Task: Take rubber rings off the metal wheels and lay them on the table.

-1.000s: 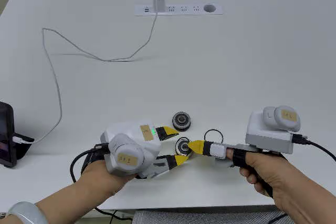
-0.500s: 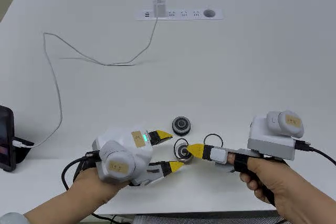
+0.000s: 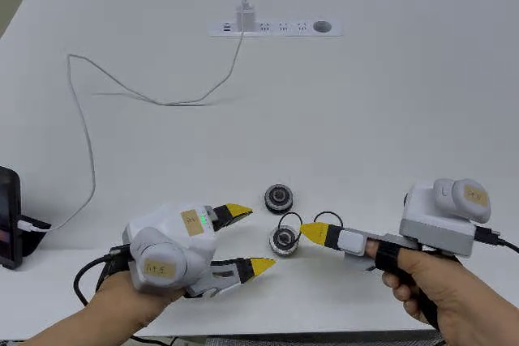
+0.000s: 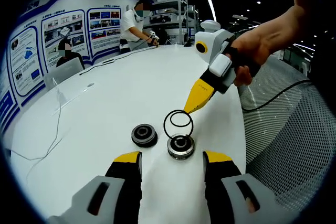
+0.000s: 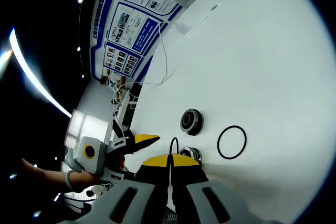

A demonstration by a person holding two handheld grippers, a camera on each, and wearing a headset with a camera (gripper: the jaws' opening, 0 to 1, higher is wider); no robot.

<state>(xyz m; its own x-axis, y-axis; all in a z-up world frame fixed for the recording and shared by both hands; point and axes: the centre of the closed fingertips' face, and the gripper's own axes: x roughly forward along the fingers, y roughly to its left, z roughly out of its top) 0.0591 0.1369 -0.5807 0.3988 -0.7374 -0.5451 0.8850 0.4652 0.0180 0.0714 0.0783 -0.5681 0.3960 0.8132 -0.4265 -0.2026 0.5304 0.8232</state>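
**Ring pinched off the wheel**
Right gripper [image 3: 308, 232] fingers clamped on a thin black rubber ring [image 5: 172, 146]; left gripper [image 3: 250, 238] fingers apart. The ring arcs at 12 o'clock of the shiny round metal wheel [image 3: 285, 239] on the smooth white bench [image 3: 365, 119].

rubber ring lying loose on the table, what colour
Black; the right gripper view shows the rubber ring best.

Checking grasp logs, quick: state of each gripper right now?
Left gripper: open, holding nothing.
Right gripper: shut on a rubber ring.
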